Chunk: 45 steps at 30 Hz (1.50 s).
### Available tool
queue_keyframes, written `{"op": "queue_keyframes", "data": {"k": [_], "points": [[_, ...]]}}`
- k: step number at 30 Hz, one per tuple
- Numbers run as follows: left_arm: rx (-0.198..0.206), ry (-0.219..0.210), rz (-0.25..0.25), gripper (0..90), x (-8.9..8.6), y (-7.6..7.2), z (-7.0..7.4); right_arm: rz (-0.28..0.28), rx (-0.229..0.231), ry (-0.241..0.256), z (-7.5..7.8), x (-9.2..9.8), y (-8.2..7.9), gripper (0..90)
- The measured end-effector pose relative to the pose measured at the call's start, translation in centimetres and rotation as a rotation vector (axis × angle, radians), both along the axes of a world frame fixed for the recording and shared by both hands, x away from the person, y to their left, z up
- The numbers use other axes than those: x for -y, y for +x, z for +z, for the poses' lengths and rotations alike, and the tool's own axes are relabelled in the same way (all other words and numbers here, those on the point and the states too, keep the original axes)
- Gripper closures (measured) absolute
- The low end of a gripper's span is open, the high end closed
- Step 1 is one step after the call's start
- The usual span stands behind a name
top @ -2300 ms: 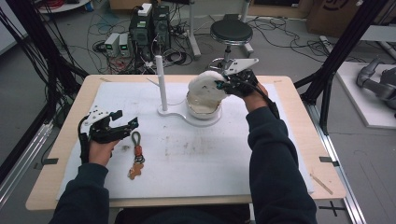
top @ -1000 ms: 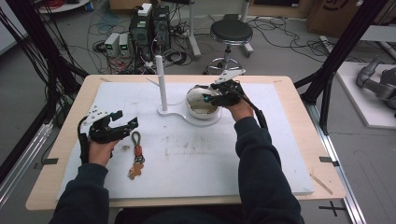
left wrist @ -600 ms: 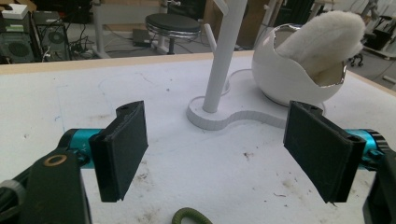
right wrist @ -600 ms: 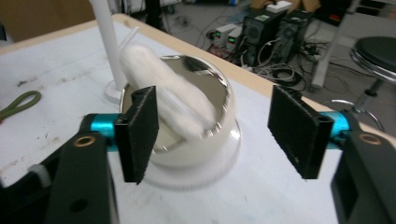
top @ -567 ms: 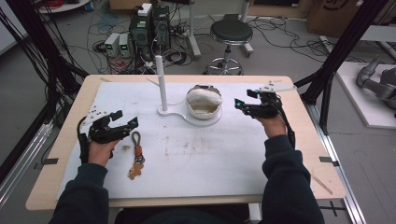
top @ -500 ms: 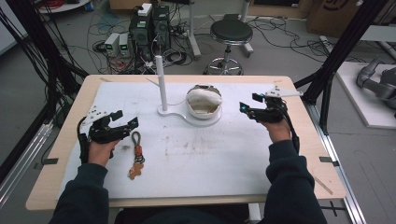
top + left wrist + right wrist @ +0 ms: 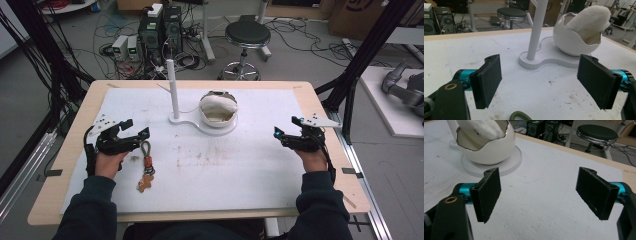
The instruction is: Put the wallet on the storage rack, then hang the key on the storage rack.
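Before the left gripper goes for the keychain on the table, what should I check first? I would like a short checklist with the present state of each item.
1. Left gripper jaws open: ok, wide apart in the left gripper view.
2. Left gripper empty: ok, nothing between the jaws.
3. Keychain free on the table: ok, it lies flat, with its green loop just ahead of the jaws.
4. Right gripper out of the way: ok, open and empty at the right side.
5. White stand and egg-shaped bowl clear of the path: ok, both are farther back.
6. Keychain's clasp state: cannot tell, too small.
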<state>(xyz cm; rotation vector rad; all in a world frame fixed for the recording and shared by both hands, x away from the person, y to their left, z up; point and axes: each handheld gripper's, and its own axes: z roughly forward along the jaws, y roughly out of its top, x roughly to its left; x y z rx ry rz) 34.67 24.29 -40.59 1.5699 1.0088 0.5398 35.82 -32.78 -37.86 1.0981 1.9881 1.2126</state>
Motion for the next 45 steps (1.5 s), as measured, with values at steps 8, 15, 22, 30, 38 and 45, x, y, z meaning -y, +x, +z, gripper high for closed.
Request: {"op": "queue_keyframes", "data": {"k": [8,15,22,30,38,45], "points": [[-0.002,-0.005,0.007,20.2,0.1,0.1,-0.1,-0.006,-0.024,-0.019,-0.5,0.7,-0.7,20.6],[-0.016,-0.001,0.000,21.2,0.1,0.3,-0.2,-0.060,-0.031,-0.010,-1.2,1.2,-0.8,20.6],[-0.031,0.012,0.005,21.2,0.2,0.3,-0.3,-0.070,-0.037,-0.001,-1.5,1.2,-0.8,20.7],[-0.152,0.107,0.015,21.5,0.8,-0.1,-0.8,-0.061,-0.045,-0.015,-1.8,1.1,-0.7,20.8],[-0.300,0.238,0.042,21.6,1.4,-1.2,-1.9,-0.054,-0.055,-0.023,-2.2,1.1,-0.3,20.8],[-0.421,0.295,0.016,23.3,2.2,-1.4,-2.8,-0.039,-0.069,-0.046,-2.4,0.4,-0.1,20.9]]}}
